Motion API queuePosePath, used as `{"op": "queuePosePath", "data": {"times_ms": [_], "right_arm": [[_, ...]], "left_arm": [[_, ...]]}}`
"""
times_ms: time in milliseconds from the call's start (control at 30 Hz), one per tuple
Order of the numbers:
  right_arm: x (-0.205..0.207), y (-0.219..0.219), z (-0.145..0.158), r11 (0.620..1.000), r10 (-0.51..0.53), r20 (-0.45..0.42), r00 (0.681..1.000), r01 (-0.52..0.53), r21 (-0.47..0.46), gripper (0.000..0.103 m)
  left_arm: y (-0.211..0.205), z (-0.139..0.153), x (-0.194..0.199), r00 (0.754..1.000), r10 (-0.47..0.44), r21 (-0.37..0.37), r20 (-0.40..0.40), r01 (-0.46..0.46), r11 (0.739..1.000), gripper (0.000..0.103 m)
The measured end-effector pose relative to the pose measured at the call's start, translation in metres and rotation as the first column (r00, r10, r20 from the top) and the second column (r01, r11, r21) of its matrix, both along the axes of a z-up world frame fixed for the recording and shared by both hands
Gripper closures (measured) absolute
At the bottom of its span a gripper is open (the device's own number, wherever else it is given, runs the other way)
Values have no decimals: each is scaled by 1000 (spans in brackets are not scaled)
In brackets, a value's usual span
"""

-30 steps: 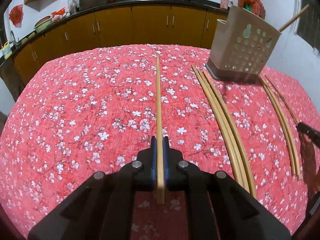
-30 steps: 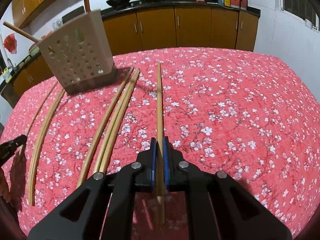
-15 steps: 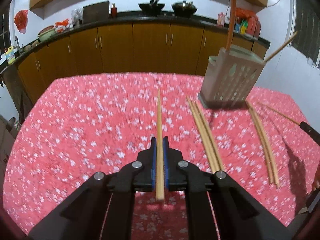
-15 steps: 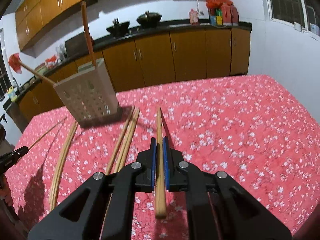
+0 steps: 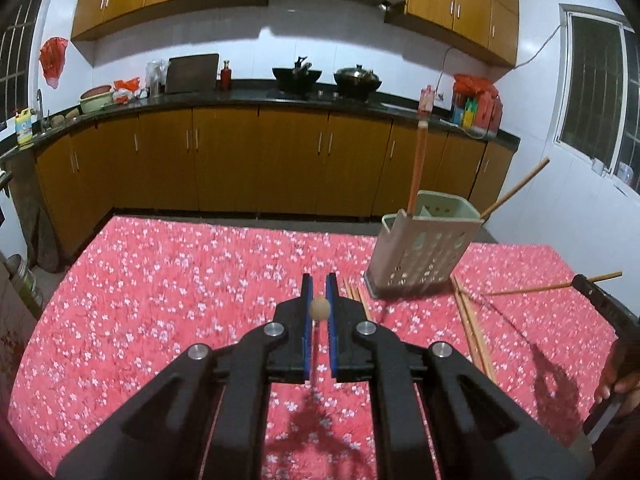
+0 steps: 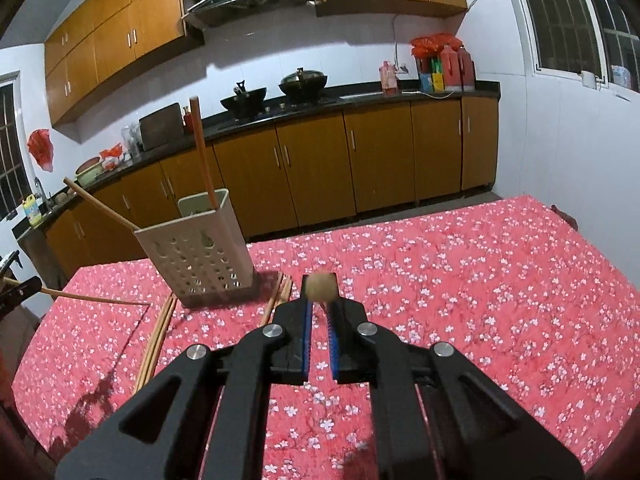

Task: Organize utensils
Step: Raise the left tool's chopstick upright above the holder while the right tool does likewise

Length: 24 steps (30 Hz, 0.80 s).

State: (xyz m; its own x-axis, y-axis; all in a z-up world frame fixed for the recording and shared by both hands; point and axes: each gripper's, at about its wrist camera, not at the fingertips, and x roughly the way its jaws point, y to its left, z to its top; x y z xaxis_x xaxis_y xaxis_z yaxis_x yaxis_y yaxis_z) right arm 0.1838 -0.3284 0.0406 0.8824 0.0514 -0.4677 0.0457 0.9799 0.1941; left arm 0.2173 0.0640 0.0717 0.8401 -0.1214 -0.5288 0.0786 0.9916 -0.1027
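Note:
My left gripper [image 5: 319, 286] is shut on a wooden chopstick [image 5: 319, 309], seen end-on as a round tip between the blue pads. My right gripper [image 6: 320, 286] is shut on another chopstick [image 6: 320, 287], also end-on. Both are raised above the red floral table [image 5: 180, 280]. The beige perforated utensil holder [image 5: 424, 254] stands at the back right with two chopsticks [image 5: 418, 168] sticking out; it also shows in the right wrist view [image 6: 196, 256]. Loose chopsticks [image 5: 474, 334] lie beside the holder; they also show in the right wrist view [image 6: 156, 340].
The right gripper with its chopstick [image 5: 556, 287] shows at the left wrist view's right edge. The left gripper's chopstick [image 6: 92, 299] shows at the right wrist view's left edge. Kitchen cabinets [image 5: 260, 160] and a counter with woks [image 5: 297, 76] stand behind the table.
Both grippers have lifted and tilted up with their chopsticks. The chopsticks, which lay lengthwise along the table, now point at the cameras end-on.

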Motion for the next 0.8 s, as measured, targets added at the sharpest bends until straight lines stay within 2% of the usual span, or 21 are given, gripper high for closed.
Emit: {"op": "queuePosePath", "data": {"times_ms": [367, 633, 800], "right_arm": [[0, 1, 19, 1000, 10, 40, 999, -9, -10, 96], [-5, 10, 72, 997, 81, 124, 989, -83, 9, 96], [-10, 25, 107, 984, 163, 205, 965, -174, 34, 96]], "left_arm": [[0, 25, 0, 999, -15, -5, 50, 15, 1000, 96], [-22, 69, -7, 986, -98, 3, 133, 98, 995, 96], [-42, 89, -9, 972, -166, -5, 169, 169, 986, 96]]}}
